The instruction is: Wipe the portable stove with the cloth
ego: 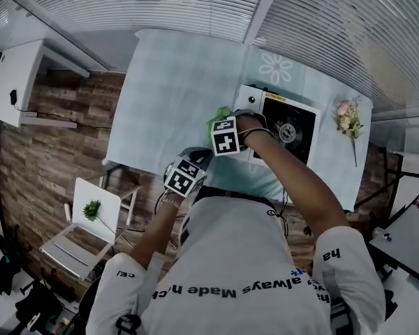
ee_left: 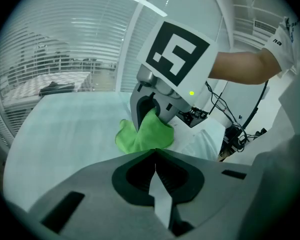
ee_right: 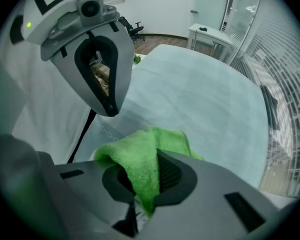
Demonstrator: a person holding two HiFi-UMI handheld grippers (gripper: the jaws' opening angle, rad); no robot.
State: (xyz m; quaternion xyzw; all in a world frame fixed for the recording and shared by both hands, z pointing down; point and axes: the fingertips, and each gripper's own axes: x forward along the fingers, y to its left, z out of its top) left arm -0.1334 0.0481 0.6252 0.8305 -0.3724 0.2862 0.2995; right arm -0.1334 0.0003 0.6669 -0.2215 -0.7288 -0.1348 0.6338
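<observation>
left gripper (ego: 185,175) hangs at the near edge of the table (ego: 169,82), jaws clenched on nothing, so i read it as idle. right gripper (ego: 227,135) is further in, its jaws clamped on a bunched fold of the green cloth (ee_right: 146,156), and the rest of the cloth spills out past the tips. in the head view the cloth sits right at the left edge of the portable stove (ego: 250,100). i can't tell if it's touching the casing or just the table beside it. key geometry: the stove body lies to the right of the held cloth, long axis running roughly left-right across the table, with the burner (ego: 288,132) past the white panel. right gripper is clearly the nearer one. my call: the wipe stroke goes rightward along that axis.
</observation>
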